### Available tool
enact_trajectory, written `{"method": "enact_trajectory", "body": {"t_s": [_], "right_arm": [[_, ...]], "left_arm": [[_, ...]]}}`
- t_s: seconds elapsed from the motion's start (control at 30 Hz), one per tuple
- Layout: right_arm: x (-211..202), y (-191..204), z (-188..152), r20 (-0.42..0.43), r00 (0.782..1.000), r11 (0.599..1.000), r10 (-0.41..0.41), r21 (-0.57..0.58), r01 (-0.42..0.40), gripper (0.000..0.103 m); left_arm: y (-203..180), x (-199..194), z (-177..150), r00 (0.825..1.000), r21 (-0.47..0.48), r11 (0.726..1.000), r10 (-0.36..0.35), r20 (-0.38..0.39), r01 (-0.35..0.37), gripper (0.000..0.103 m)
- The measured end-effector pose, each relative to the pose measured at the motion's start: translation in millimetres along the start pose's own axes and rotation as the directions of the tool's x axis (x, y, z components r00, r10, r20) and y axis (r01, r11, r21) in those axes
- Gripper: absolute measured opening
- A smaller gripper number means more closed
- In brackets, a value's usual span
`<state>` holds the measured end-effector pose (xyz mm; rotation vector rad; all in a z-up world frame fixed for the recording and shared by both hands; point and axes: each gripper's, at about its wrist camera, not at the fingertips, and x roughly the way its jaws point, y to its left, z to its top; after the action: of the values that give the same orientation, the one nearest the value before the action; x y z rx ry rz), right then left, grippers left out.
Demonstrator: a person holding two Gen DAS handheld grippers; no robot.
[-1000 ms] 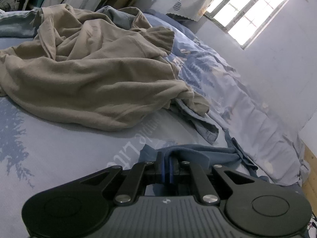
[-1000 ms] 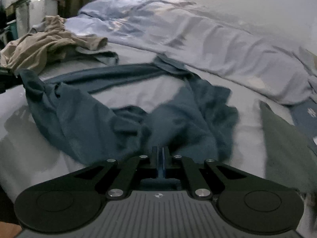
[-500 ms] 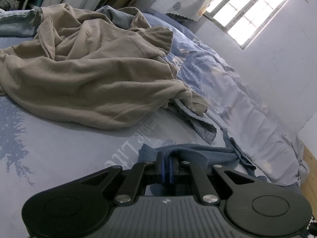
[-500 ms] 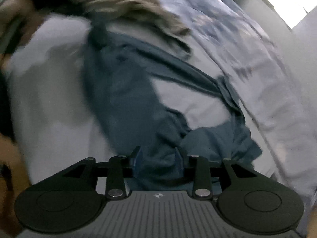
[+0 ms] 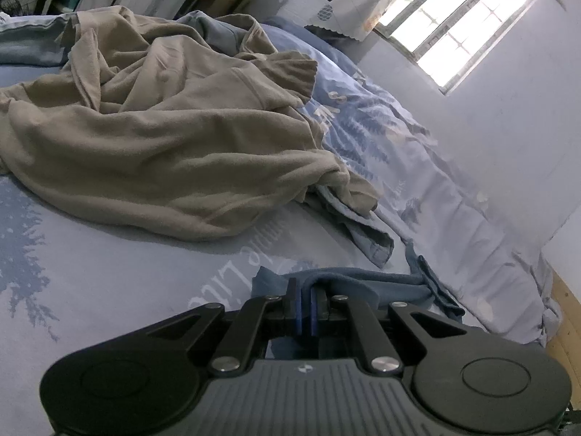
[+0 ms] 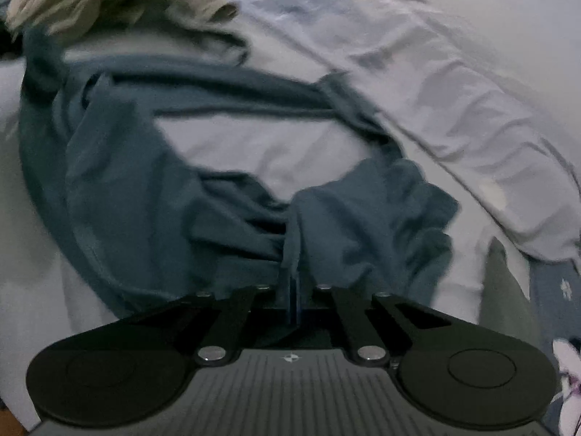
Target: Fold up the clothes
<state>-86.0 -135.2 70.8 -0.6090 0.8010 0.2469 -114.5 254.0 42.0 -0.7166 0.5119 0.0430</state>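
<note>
Left gripper (image 5: pixel 304 303) clenched on an edge of the dark teal-blue knit garment (image 6: pixel 145 181), low on the pale blue printed bedsheet (image 5: pixel 109 272). Rumpled beige fleece top (image 5: pixel 163 145) lies at 10 o'clock. Sheet lettering partly legible: "Life".

Right gripper (image 6: pixel 293 290) pinches bunched teal cloth. Garment sprawls unfolded; likely spreading it flat next.

Crumpled beige fleece garment (image 5: pixel 152 152) on pale blue printed bed (image 5: pixel 109 272), behind dark teal cloth garment (image 6: pixel 152 189); barred window (image 5: pixel 446 18) beyond.
</note>
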Motion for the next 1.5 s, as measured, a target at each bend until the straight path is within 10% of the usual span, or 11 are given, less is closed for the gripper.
{"method": "enact_trajectory", "body": {"t_s": [0.2, 0.33, 0.5, 0.7, 0.87, 1.03, 1.2, 1.5], "right_arm": [[-58, -31, -34, 0.088, 0.989, 0.950, -0.116, 0.301, 0.085, 0.000], [-70, -30, -65, 0.005, 0.998, 0.915, -0.070, 0.398, 0.063, 0.000], [-66, -14, -78, -0.070, 0.997, 0.951, 0.018, 0.310, 0.005, 0.000], [-85, -2, -73, -0.023, 0.999, 0.988, -0.029, 0.154, 0.032, 0.031], [-95, 29, -75, 0.038, 0.997, 0.989, -0.073, -0.126, 0.077, 0.033], [-80, 62, -93, 0.058, 0.992, 0.893, -0.114, -0.433, 0.128, 0.033], [-66, 95, -112, 0.089, 0.985, 0.701, -0.146, -0.693, 0.167, 0.033], [-32, 106, -132, 0.140, 0.972, 0.543, -0.188, -0.810, 0.222, 0.033]], "left_arm": [[-1, 1, -1, 1.000, 0.002, 1.000, 0.003, -0.001, -0.003, 0.003], [-1, 1, -2, 1.000, 0.007, 1.000, 0.001, -0.005, -0.001, 0.003], [-2, 1, -3, 1.000, 0.013, 1.000, 0.005, -0.005, -0.005, 0.003], [-2, 2, -4, 1.000, 0.018, 1.000, 0.011, -0.005, -0.011, 0.003], [-3, 1, -4, 1.000, 0.024, 1.000, 0.007, -0.001, -0.007, 0.003], [-4, -1, -3, 1.000, 0.025, 1.000, -0.001, -0.001, 0.001, 0.003], [-4, -1, -3, 1.000, 0.030, 1.000, -0.003, 0.001, 0.003, 0.003], [-5, -2, -2, 1.000, 0.033, 0.999, -0.005, -0.004, 0.006, 0.003]]}}
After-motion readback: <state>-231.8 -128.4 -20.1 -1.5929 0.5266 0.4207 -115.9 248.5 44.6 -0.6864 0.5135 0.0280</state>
